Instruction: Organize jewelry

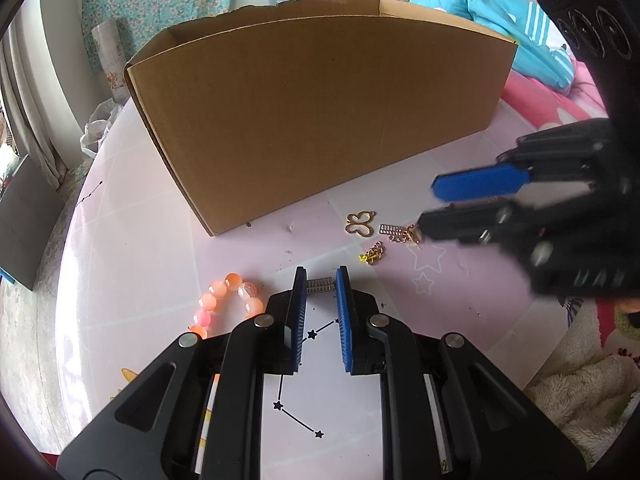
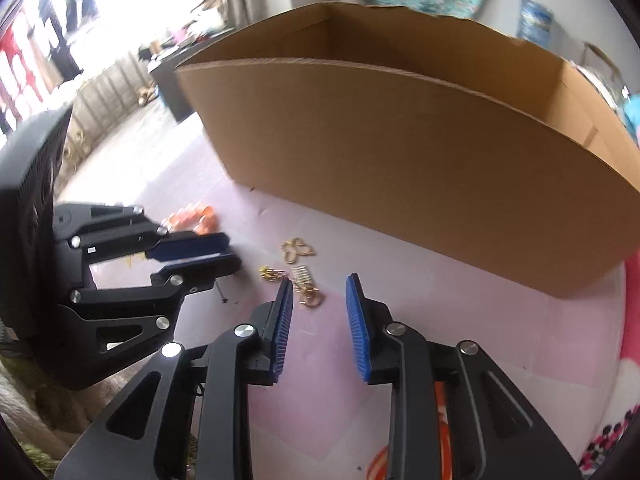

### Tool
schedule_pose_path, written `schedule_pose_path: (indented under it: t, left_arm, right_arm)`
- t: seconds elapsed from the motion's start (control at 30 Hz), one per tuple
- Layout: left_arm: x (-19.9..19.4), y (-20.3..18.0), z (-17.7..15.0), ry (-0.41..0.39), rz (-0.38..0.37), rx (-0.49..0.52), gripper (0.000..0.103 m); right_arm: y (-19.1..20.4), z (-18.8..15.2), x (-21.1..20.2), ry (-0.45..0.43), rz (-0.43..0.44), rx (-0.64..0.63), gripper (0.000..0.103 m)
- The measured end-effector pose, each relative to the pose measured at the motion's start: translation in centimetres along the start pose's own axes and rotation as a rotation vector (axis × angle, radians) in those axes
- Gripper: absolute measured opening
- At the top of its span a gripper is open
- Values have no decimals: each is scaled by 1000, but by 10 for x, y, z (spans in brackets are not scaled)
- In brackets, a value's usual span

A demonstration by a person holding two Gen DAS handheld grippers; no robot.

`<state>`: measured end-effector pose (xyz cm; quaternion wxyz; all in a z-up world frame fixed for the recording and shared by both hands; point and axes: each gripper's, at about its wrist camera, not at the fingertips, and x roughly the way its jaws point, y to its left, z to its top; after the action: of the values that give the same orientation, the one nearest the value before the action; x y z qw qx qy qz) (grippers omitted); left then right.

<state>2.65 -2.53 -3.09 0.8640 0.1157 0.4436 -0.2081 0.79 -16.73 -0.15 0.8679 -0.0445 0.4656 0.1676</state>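
My left gripper [image 1: 321, 276] is shut on a small silver ridged piece [image 1: 320, 285], held between its fingertips just above the pink tabletop. An orange bead bracelet [image 1: 224, 304] lies to its left. A gold butterfly charm [image 1: 361, 224], a small abacus charm with clasp [image 1: 396, 233] and a gold chain piece [image 1: 371, 258] lie ahead to the right. My right gripper [image 2: 318, 286] is open, low over the table, with the abacus charm [image 2: 306, 286] by its left finger. The butterfly charm [image 2: 296, 248] lies just beyond. The left gripper [image 2: 228, 250] shows at left.
A large open cardboard box [image 1: 320, 120] stands behind the jewelry; it also fills the back of the right wrist view [image 2: 420, 152]. A blue jacket [image 1: 500, 20] and pink bedding [image 1: 560, 108] lie right of the box. A fluffy blanket [image 1: 580, 392] is at the near right.
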Motion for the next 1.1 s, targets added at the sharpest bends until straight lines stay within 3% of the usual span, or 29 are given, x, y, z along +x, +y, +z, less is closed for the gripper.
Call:
schedule_pose_path:
  t: [0.1,0.17,0.2,0.37,0.57,0.77,0.87,1.0,1.1]
  left_arm:
    - [0,0,0,-1,0,0,14]
    - [0,0,0,0,-1,-1,14]
    - [0,0,0,-1,-3,-2,14]
    - [1,0,-1,-4,-4,-2,14]
    - [2,1,-3,-5,-3,0,14]
    - [2,1,-3,-5,-4,-4,14]
    - [1,1,-3,-5,-4,-2,14]
    - [1,1,-3,-4,-4,-2,14]
    - [1,1,-2,-4,-4,-2,14]
  right_arm:
    - [4,3,11,37,1,-28,27]
    - [10,1,13,50,-18,-61,21]
    - [14,0,12,57,-22,-76,11]
    - [8,2,6,70,-17,-35,10]
    - [-5,12,-21,-4,48,60,10]
    - [-28,3,-16,46,-131,93,11]
    - [-34,0,-11,73,-164,113,12]
    - [-24,12,-12,28,-84,99,25]
    - [-12,19,-6,18,-33,52,25]
